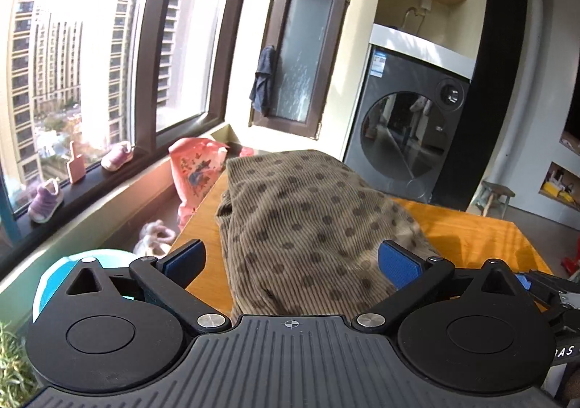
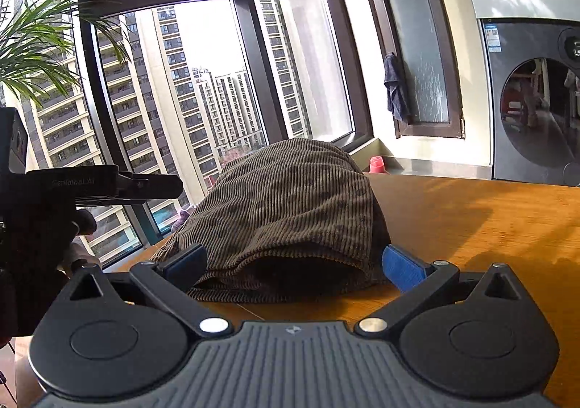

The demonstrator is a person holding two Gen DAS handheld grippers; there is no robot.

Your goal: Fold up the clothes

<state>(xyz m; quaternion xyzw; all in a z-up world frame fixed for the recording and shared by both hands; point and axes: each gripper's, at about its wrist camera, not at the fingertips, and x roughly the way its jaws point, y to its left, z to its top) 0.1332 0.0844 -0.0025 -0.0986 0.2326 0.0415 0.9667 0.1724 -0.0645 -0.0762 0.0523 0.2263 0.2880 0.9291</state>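
Note:
A brown corduroy garment with dark dots (image 1: 304,219) lies bunched in a mound on the wooden table (image 1: 471,227). My left gripper (image 1: 290,257) is open just above its near part, blue pads on either side of the cloth, holding nothing. In the right wrist view the same garment (image 2: 290,205) shows its folded edge toward me on the table (image 2: 471,219). My right gripper (image 2: 293,261) is open, low over the table, its pads flanking the garment's near edge. The left gripper's body (image 2: 72,187) shows at the left of that view.
A window sill (image 1: 108,179) with small shoes (image 1: 45,199) runs along the left. A pink bag (image 1: 197,172) stands by the table's far left corner. A washing machine (image 1: 409,132) stands behind the table, a stool (image 1: 496,196) at the right. A red jar (image 2: 377,164) sits beyond the table.

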